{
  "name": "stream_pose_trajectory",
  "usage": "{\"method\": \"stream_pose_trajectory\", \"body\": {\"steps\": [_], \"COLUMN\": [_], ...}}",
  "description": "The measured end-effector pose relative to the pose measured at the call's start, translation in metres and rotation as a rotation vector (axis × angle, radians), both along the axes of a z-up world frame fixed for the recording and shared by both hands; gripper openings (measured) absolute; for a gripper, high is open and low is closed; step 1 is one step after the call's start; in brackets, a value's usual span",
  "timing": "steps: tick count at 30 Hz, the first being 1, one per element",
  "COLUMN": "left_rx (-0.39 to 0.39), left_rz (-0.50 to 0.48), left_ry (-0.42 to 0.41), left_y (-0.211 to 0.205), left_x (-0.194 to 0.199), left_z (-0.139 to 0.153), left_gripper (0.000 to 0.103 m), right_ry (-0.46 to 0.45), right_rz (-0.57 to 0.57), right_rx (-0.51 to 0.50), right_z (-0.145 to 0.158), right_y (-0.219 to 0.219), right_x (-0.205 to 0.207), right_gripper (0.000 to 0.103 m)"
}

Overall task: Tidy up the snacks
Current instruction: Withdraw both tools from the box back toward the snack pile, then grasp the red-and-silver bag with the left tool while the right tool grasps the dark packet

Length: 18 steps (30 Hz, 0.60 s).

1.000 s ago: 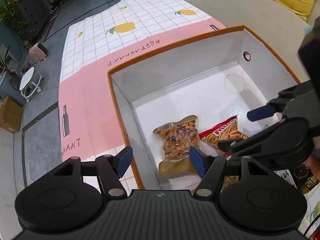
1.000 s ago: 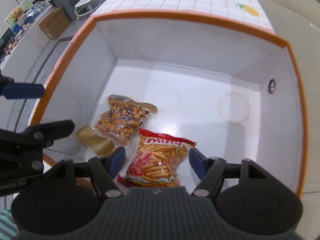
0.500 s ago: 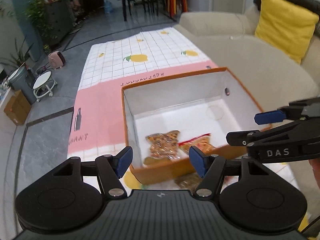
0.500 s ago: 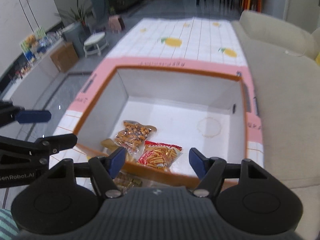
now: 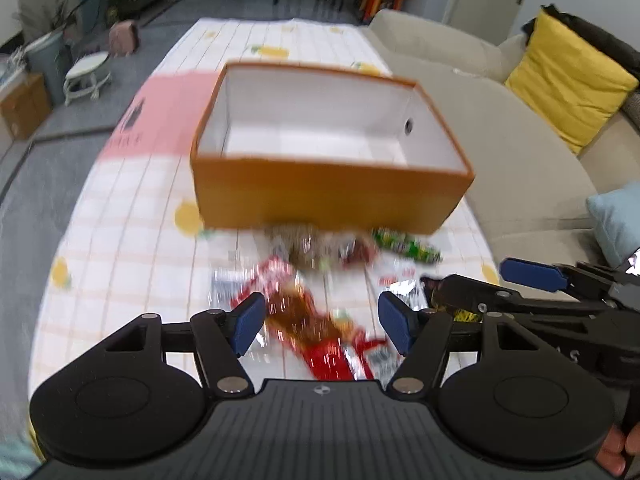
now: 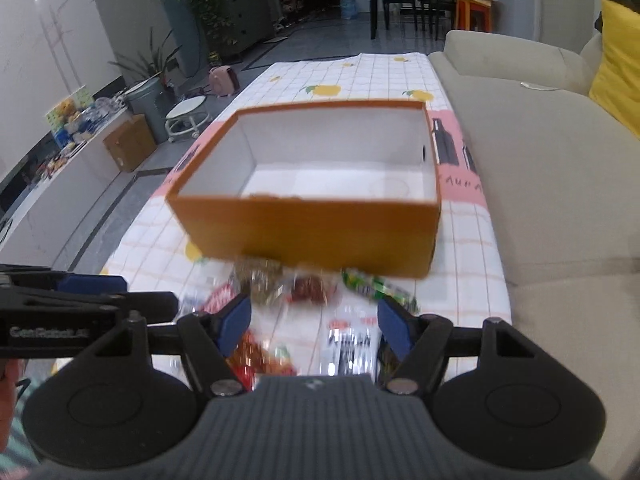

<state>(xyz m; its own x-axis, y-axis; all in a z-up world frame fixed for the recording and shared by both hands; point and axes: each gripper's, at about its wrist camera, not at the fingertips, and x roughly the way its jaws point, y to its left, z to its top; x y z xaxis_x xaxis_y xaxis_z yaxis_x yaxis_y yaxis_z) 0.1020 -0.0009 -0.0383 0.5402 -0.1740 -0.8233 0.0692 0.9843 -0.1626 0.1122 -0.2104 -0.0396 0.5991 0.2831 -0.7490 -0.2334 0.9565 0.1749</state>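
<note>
An orange box [image 5: 328,196] with a white inside stands on the tablecloth [image 5: 132,248]; its contents are hidden behind its near wall. The same box [image 6: 312,232] fills the middle of the right wrist view. Several blurred snack packets lie in front of it: a red packet [image 5: 316,336], a green packet [image 5: 406,246], a silver packet [image 6: 348,344]. My left gripper [image 5: 322,320] hangs open above the red packet, nothing between its pads. My right gripper [image 6: 314,320] is open too, over the silver packet, and shows at the right [image 5: 480,284] of the left wrist view.
A beige sofa [image 6: 552,152] with a yellow cushion [image 5: 568,76] runs along the table's right side. A light blue cushion [image 5: 616,216] lies nearer. To the left are a floor, a small white stool [image 6: 188,118] and a cardboard carton [image 6: 130,142].
Both grippers have pulled back out of the box toward the near end of the table. The box's inside snacks dropped from sight; loose packets in front now show.
</note>
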Motion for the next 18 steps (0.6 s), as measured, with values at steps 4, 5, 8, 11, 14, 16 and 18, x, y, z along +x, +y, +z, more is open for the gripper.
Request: {"method": "stream_pose_trajectory", "body": {"steps": [4,5,8,11,14,16,18], "left_rx": [-0.023,-0.031,-0.060,-0.089,-0.084,-0.078,-0.049], "left_rz": [0.057,0.068,0.098,0.117,0.135,0.138,0.135], "left_ry": [0.066,0.073,0.101,0.163,0.198,0.216,0.225], "left_y": [-0.002,-0.002,-0.008,-0.016,-0.023,-0.027,-0.033], "left_x": [-0.006,-0.008,-0.012,-0.017,-0.019,-0.018,-0.017], "left_z": [-0.020,-0.024,-0.035,-0.052,-0.067,-0.075,-0.082], "left_gripper": [0.078,0.078,0.087,0.087,0.087,0.087,0.087], "right_ry": [0.017,0.009,-0.030,-0.074,-0.101,-0.084,-0.059], "right_rz": [0.018,0.022,0.034,0.046,0.050,0.031,0.015], "right_rx": [-0.044,-0.064,-0.136,-0.192,-0.229,-0.229,-0.198], "right_z": [-0.019,-0.022,-0.030,-0.037,-0.045,-0.053,-0.059], "right_y": [-0.006,-0.008,-0.012,-0.018,-0.024,-0.028,-0.032], "right_x": [-0.017,-0.021,-0.025,-0.024,-0.016,-0.007,0.001], "right_gripper": [0.067,0.067,0.067,0.067,0.067,0.067,0.067]}}
